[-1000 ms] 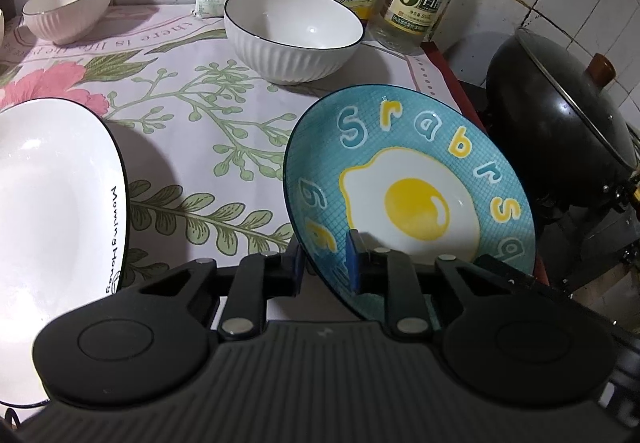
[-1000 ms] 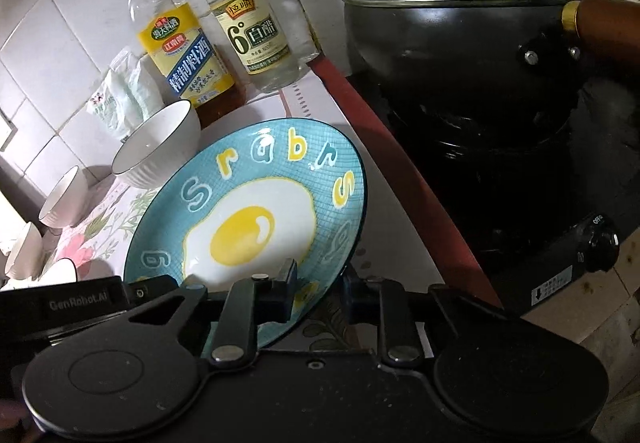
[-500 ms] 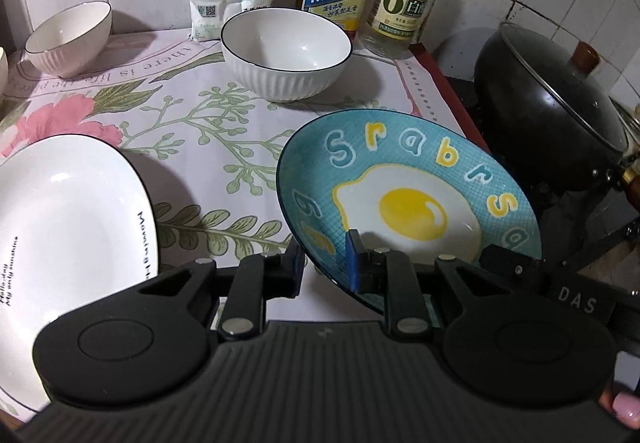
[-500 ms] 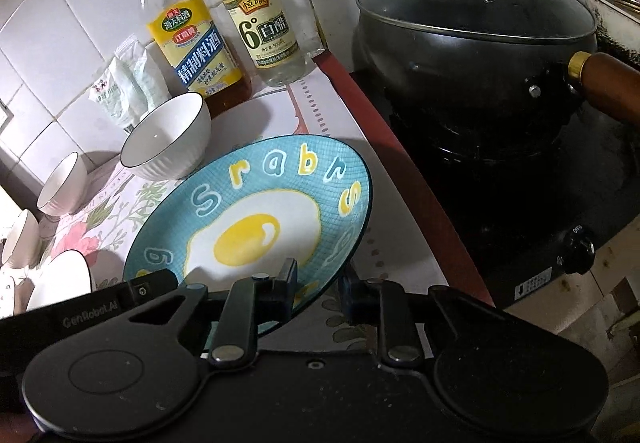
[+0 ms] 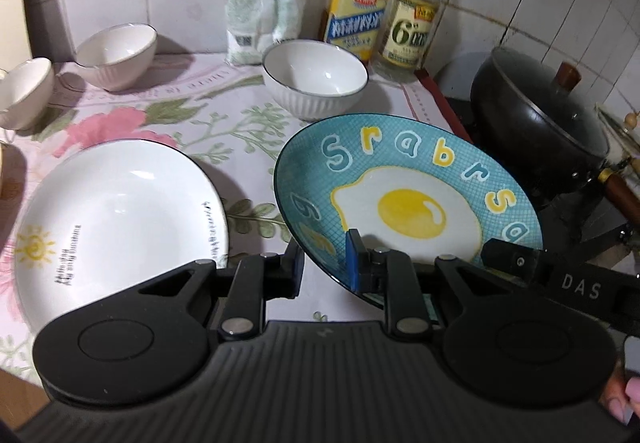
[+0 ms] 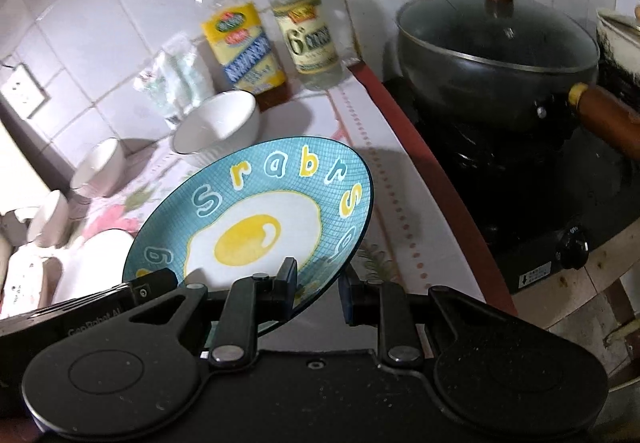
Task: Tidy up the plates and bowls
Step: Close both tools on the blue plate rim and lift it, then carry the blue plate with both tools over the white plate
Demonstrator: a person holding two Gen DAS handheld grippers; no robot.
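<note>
Plate, blue, fried-egg print [image 5: 408,187], held tilted above flowered counter cloth [image 5: 208,123].
White plate [image 5: 120,211] lies left of it, ribbed bowl [image 5: 316,83] behind; left gripper [image 5: 324,267] and right gripper [image 6: 318,291] each clamp its near rim, jaws nearly closed.

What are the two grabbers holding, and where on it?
Both hold the blue egg plate by its near rim: the left gripper and the right gripper pinch the edge side by side.
</note>
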